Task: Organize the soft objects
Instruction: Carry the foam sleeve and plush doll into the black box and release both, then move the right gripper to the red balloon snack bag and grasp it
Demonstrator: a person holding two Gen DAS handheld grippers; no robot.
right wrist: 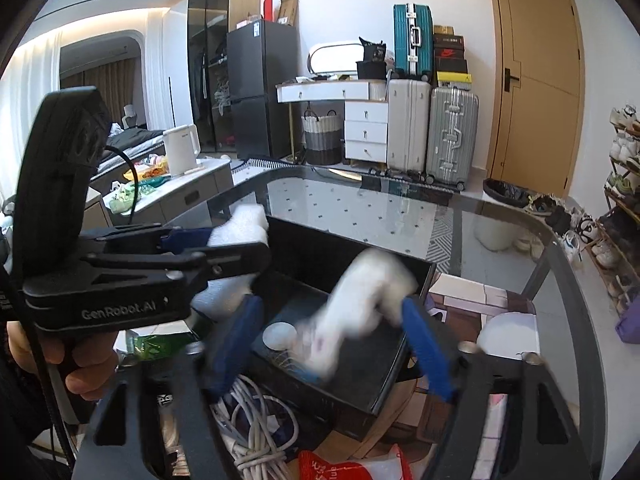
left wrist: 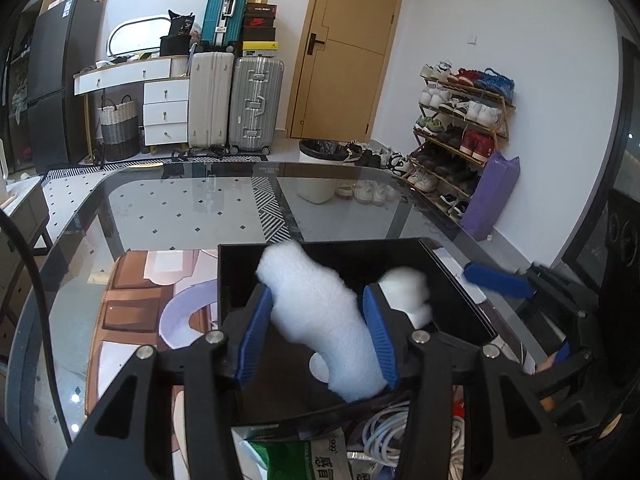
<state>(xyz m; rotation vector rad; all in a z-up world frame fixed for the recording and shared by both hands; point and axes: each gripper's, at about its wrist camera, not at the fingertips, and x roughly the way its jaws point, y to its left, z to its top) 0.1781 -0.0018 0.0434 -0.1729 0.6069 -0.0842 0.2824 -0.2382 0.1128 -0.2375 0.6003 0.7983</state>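
Observation:
A long white foam piece sits between the blue pads of my left gripper, which touch it on both sides, above an open black box on the glass table. The right wrist view shows that left gripper from the side, white foam sticking out of it over the box's left wall. My right gripper stands wide open over the box. A second white soft piece, blurred, lies between its pads and apart from them; in the left wrist view this second white piece is inside the box.
A small white round object lies on the box floor. In front of the box are coiled white cables, a green packet and a red packet. The glass table stretches beyond. A hand holds the left gripper's handle.

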